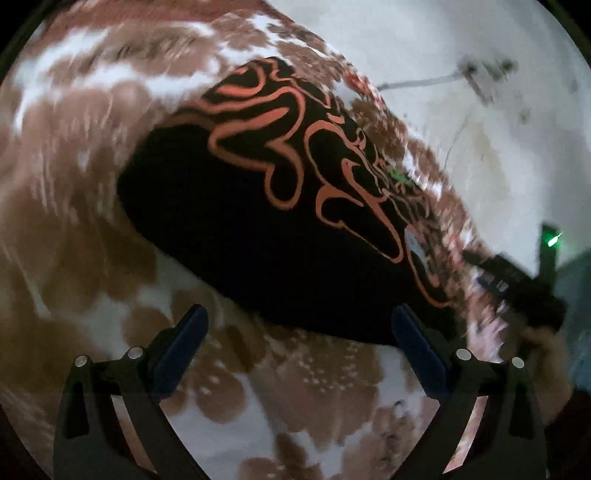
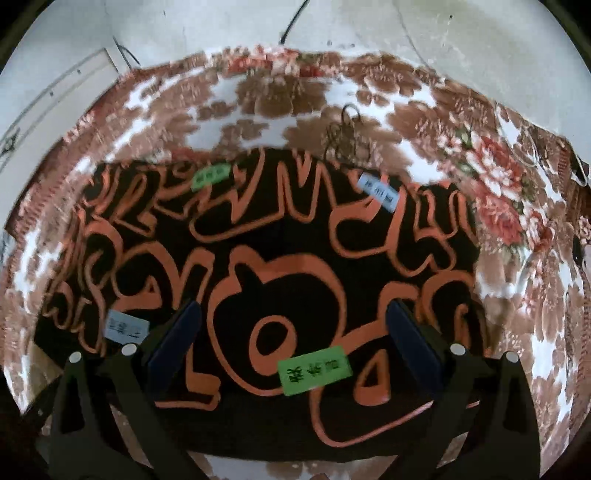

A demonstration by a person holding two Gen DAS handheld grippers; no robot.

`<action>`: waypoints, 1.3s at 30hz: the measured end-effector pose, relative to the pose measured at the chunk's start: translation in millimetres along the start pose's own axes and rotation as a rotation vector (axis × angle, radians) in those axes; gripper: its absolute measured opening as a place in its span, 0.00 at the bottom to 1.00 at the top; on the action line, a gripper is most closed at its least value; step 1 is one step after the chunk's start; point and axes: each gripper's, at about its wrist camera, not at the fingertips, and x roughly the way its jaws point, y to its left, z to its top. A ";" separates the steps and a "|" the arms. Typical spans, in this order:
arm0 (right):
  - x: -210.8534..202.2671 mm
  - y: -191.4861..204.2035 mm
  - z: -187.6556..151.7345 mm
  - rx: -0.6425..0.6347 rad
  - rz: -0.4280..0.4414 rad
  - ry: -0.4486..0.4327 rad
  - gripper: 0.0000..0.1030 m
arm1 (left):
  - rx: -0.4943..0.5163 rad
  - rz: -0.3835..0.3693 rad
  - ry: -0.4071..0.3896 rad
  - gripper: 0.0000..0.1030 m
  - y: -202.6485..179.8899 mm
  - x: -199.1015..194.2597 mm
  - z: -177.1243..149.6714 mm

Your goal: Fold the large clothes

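A black garment with orange line patterns [image 1: 280, 221] lies folded into a compact shape on a brown and white floral blanket [image 1: 74, 184]. My left gripper [image 1: 299, 325] is open and empty, above the blanket just short of the garment's near edge. In the right wrist view the same garment [image 2: 266, 266] fills the middle, with green labels [image 2: 314, 369] and pale blue labels [image 2: 380, 192] stuck on it. My right gripper [image 2: 295, 325] is open and empty, hovering over the garment's near part.
The blanket [image 2: 280, 103] lies on a pale floor [image 2: 369, 26]. The other gripper [image 1: 517, 284] with a green light shows at the right of the left wrist view. A cable [image 2: 291, 18] runs on the floor beyond the blanket.
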 end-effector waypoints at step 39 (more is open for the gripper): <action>56.7 26.5 -19.7 -0.082 -0.112 0.077 0.95 | -0.109 0.092 -0.316 0.95 5.7 60.8 65.4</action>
